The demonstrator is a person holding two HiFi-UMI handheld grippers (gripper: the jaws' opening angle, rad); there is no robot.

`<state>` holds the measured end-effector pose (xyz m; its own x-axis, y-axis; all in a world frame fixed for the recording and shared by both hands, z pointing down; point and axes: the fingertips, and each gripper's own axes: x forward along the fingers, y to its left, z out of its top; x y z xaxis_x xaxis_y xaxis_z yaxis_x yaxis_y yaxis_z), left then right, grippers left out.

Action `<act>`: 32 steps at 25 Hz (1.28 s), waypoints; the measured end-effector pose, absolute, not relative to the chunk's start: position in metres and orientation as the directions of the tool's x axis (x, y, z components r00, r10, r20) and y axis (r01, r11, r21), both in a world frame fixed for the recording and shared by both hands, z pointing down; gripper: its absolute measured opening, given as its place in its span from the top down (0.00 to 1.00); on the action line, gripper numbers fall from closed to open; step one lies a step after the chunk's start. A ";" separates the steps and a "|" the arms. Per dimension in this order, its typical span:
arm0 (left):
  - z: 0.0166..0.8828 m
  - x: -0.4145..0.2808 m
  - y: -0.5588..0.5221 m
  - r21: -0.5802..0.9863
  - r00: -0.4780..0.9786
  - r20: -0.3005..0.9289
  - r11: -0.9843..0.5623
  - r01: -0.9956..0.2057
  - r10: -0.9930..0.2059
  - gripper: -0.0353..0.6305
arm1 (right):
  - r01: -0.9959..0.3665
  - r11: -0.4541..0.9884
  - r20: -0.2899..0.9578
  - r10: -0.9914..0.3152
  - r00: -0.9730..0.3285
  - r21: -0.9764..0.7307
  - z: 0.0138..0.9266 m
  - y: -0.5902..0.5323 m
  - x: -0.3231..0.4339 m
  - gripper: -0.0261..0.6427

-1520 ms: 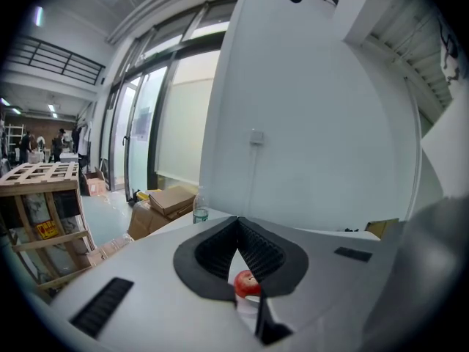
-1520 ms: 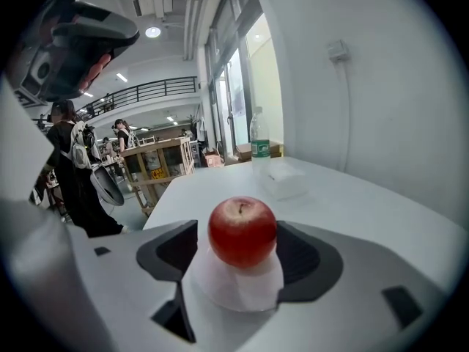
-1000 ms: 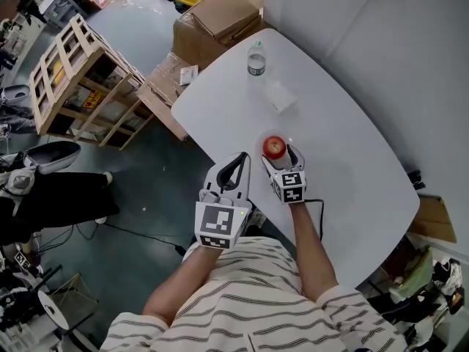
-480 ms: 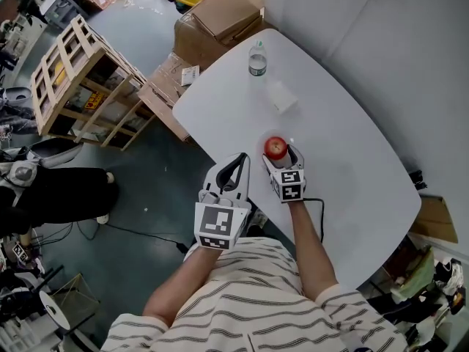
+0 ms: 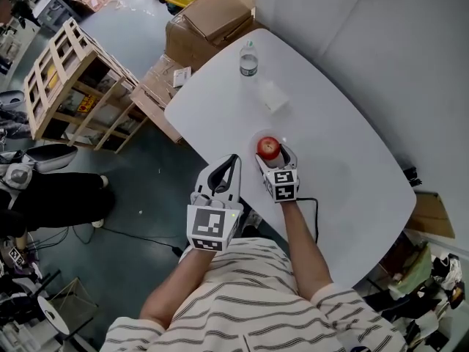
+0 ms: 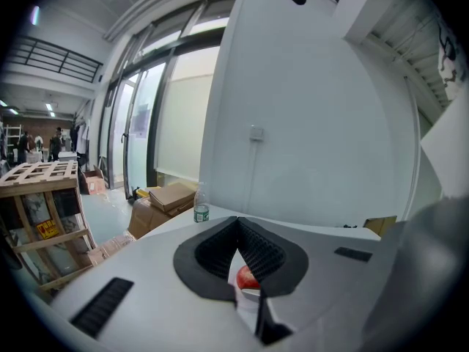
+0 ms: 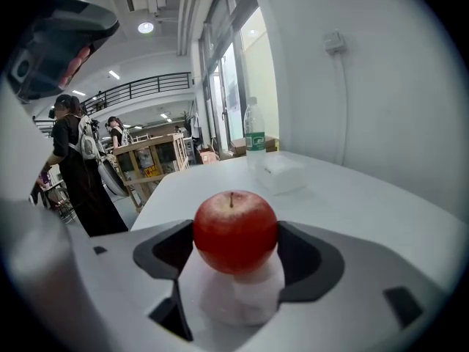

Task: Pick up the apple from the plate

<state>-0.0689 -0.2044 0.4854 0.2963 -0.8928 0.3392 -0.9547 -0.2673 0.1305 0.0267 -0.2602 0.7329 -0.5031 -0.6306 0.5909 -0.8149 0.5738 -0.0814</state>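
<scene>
A red apple rests on a white plate near the front edge of the white table. My right gripper reaches in from the near side, with one jaw on each side of the fruit. In the right gripper view the apple fills the gap and both dark pads touch its sides, with the plate beneath it. My left gripper hovers off the table's edge to the left, shut and empty. Through its jaws the apple shows.
A water bottle stands at the table's far end, with a small clear box between it and the plate. Cardboard boxes and a wooden crate sit on the floor to the left. A person stands beyond the table.
The head camera has shifted a little, so everything sits slightly left in the picture. The right gripper stays round the apple on the plate; the left gripper holds its place.
</scene>
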 end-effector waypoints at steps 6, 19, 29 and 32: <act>0.483 -0.065 -0.204 0.133 0.305 0.335 -0.275 -0.952 -0.892 0.94 | -0.833 0.543 0.581 -0.645 -0.497 -0.110 0.716 -0.256 0.032 0.41; 0.470 -0.062 -0.197 0.119 0.314 0.305 -0.291 -0.949 -0.899 0.94 | -0.841 0.524 0.504 -0.694 -0.514 -0.137 0.638 -0.248 0.035 0.41; 0.458 -0.065 -0.194 0.112 0.310 0.275 -0.290 -0.950 -0.910 0.94 | -0.835 0.539 0.403 -0.744 -0.533 -0.108 0.559 -0.248 0.028 0.41; 0.454 -0.070 -0.193 0.109 0.301 0.265 -0.282 -0.953 -0.916 0.94 | -0.832 0.544 0.378 -0.751 -0.541 -0.110 0.537 -0.246 0.022 0.41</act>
<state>-0.0705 -0.1929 0.4539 0.3012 -0.9160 0.2649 -0.9532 -0.2820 0.1088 0.0218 -0.2462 0.5370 -0.5409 -0.7514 0.3780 -0.8320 0.5438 -0.1097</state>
